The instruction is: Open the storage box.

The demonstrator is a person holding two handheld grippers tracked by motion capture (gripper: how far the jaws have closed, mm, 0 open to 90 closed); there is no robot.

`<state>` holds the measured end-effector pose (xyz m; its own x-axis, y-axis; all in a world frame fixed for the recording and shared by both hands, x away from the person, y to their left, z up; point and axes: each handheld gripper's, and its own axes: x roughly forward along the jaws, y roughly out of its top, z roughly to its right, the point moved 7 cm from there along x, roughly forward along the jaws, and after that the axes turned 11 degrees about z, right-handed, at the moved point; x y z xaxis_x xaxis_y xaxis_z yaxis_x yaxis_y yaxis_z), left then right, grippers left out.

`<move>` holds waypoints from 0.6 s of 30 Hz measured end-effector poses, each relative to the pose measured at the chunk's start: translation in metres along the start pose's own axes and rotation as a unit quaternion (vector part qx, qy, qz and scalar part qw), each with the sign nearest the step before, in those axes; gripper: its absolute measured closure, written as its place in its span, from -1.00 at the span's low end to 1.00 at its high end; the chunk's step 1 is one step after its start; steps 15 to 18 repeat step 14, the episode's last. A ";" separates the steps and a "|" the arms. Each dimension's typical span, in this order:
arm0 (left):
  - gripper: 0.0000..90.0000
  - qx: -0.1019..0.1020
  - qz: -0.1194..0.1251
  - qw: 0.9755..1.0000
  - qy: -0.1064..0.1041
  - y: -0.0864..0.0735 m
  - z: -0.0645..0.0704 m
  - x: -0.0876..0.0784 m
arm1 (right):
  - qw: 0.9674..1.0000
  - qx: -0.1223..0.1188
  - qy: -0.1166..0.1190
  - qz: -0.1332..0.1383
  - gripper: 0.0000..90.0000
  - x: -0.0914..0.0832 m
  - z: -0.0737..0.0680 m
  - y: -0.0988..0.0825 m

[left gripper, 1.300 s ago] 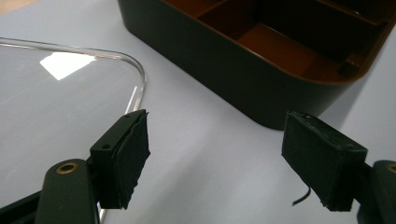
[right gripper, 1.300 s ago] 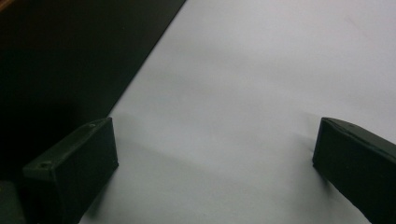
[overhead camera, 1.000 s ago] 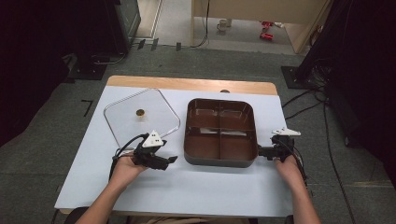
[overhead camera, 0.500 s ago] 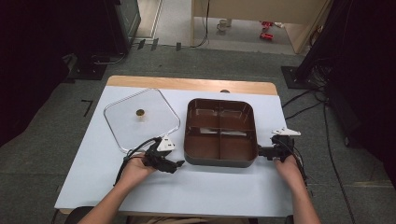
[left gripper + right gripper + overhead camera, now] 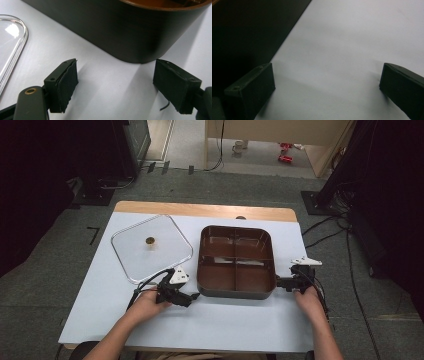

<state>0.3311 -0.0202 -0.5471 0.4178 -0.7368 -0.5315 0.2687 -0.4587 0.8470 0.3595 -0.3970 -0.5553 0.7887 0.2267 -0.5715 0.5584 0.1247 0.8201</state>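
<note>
now the brown, four-part pan (image 5: 236, 262) sits mid-surface, a little right of centre, its lid (image 5: 151, 246) lying flat to its left, just beside it but apart. the left tongs (image 5: 192, 296) lie low at the pan's near-left corner, aimed at the dark wall; the left gripper view has that rounded corner (image 5: 130, 37) straight ahead, past the pads (image 5: 67, 82), with bare surface (image 5: 105, 85) between them. their jaws have just been opening and stand wide, holding nothing. the right tongs (image 5: 278, 282) rest at the pan's right wall near the front, also wide and empty; in the right gripper view the wall (image 5: 249, 32) runs beside the left-hand pad, close, though i cannot tell if it touches.

judging by this, the step is taking the pan from both sides. to do it well, bring the left tongs forward until one pad goes over the rim and the other stays outside the wall, then close; a corner is a poor bite, so a slide toward the straight side would hold better. match the right, and lift evenly so it does not tip.

the left forearm (image 5: 117, 335) comes in at an angle, hand (image 5: 150, 302) low on the surface, tongs near level. the right forearm (image 5: 322, 335) runs straighter, hand (image 5: 307, 297) behind its tongs, which point left at the pan.
</note>
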 end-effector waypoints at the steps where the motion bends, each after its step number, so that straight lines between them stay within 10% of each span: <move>1: -0.57 0.000 0.000 1.000 0.001 0.000 0.000 0.000 | 1.000 0.000 0.000 0.000 -1.00 0.000 0.000 0.000; 8: -0.68 -0.018 -0.006 0.999 0.043 -0.001 0.000 0.000 | 1.000 0.000 0.000 0.000 -1.00 0.000 0.000 0.000; 18: -0.78 -0.024 -0.008 0.999 0.047 -0.002 -0.001 0.000 | 1.000 0.000 0.000 0.000 -1.00 0.000 0.000 0.000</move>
